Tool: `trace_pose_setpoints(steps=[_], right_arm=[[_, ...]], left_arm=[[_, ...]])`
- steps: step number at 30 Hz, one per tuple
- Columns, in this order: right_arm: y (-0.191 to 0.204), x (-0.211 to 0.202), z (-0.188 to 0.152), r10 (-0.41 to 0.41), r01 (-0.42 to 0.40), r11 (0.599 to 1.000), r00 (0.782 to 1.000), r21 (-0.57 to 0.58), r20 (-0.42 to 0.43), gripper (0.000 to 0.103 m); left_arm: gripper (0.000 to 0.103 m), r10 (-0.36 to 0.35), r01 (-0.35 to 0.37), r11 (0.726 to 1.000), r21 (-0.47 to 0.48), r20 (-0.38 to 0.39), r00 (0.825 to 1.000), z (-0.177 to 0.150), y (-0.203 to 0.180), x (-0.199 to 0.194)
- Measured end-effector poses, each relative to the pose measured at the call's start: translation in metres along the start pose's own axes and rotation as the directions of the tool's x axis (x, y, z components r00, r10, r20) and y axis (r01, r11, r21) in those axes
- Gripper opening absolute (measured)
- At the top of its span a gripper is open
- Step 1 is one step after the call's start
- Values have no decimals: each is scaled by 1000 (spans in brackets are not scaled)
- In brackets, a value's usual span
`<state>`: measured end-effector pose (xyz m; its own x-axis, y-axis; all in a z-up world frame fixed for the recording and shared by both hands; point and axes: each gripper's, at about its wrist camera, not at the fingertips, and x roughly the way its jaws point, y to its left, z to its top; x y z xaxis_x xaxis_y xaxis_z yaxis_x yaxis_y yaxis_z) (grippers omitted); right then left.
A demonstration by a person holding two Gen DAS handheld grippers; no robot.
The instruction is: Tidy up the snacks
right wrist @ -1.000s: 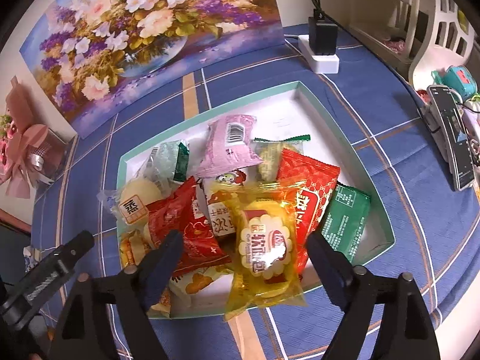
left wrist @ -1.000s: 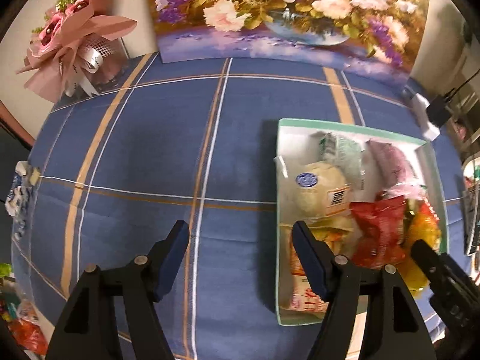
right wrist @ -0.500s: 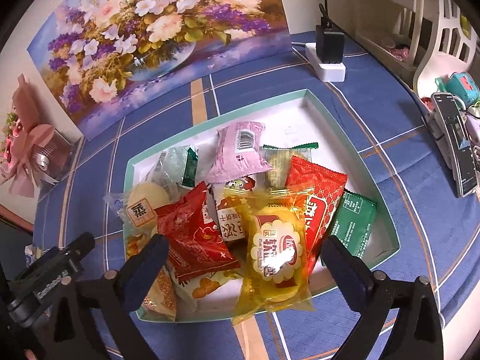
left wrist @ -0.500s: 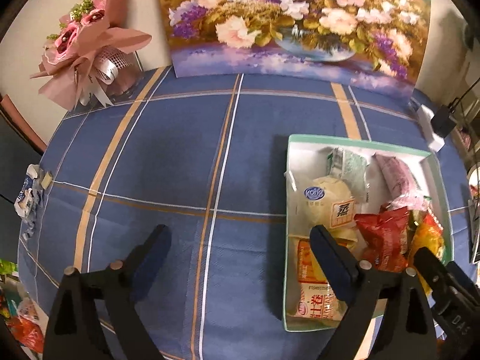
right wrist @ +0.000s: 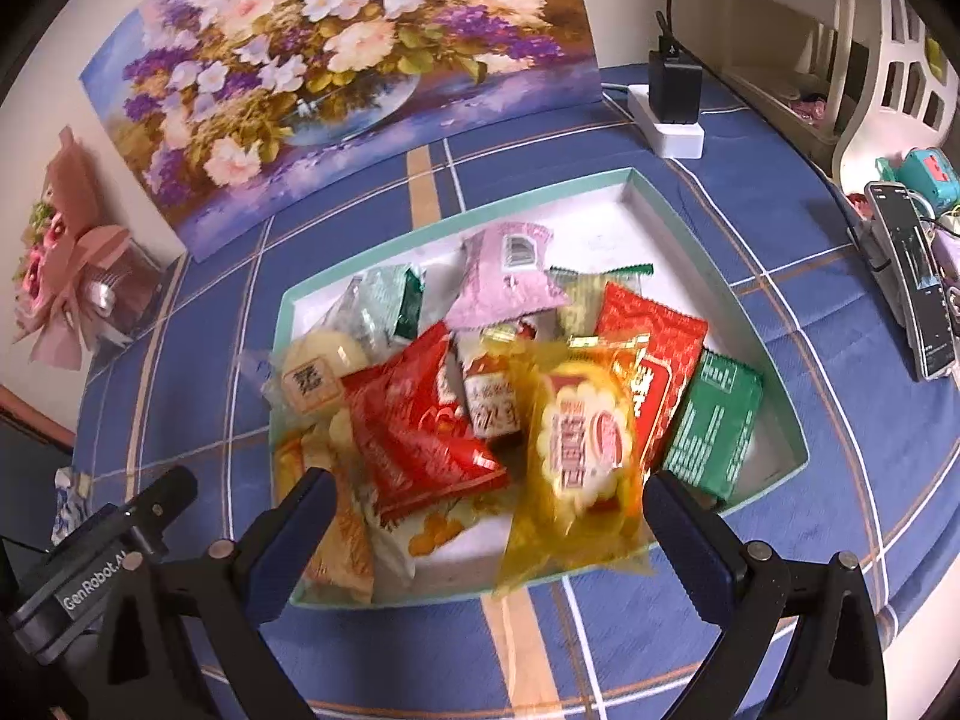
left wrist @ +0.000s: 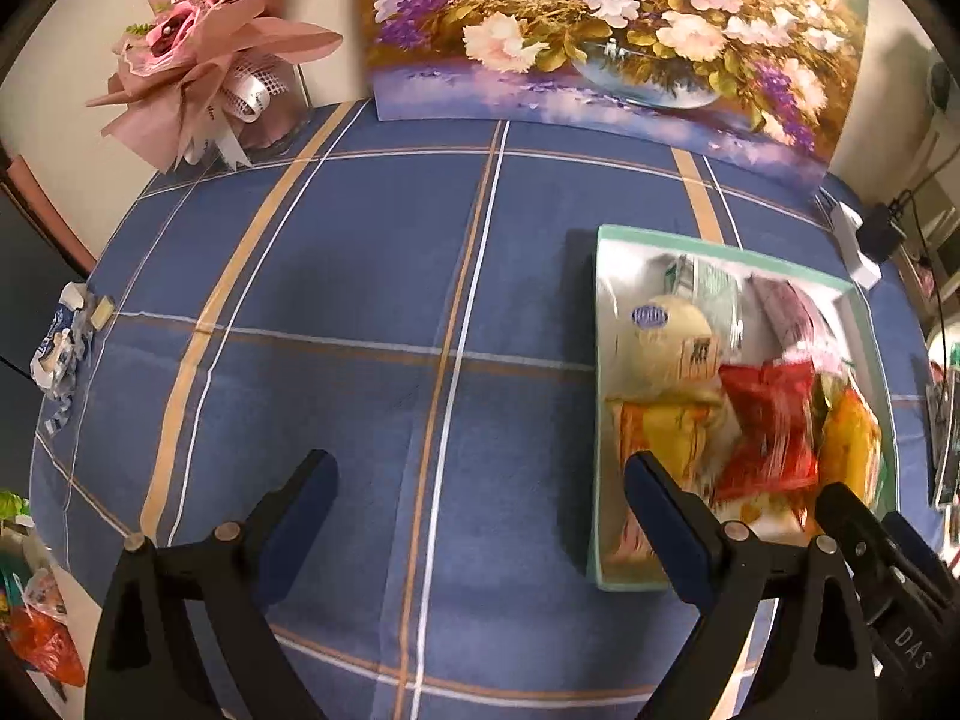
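Both claws stood wide open and held nothing: the right claw [right wrist: 480, 504] at lower centre over the snack tray [right wrist: 630, 175], the left claw [left wrist: 480, 480] above bare tabletop [left wrist: 360, 276].

A blue plaid tablecloth [left wrist: 372, 276] covers the table, with a floral painting [right wrist: 336, 66] leaning against the cream wall [left wrist: 72, 30] beside a pink bouquet [left wrist: 210, 54].

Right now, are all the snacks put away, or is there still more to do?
Nearly all looks done. The snacks are piled in the green box, like the red packet and the green packet. Nothing is in hand: the left gripper and right gripper are both open and empty. Left to fix: the yellow packet hangs over the box's front edge, and the pile is messy.
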<state>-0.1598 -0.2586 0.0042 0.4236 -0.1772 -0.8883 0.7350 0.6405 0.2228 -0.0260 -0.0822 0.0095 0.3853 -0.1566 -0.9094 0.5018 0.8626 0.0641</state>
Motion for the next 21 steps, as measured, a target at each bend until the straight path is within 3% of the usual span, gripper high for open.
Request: trace_pose_setpoints(steps=[10,21], right_arm=[[9,-14,-37,5,-6,998,1000,-56,-17,103],[10,-18,-41,-1,0,998,1000,-59,-9,103]], left_arm=[[96,1,-1,1000,10,-10,1000,-37,13,-16],[96,4,-4,1000,7,-2,1000,-39,21,-17]])
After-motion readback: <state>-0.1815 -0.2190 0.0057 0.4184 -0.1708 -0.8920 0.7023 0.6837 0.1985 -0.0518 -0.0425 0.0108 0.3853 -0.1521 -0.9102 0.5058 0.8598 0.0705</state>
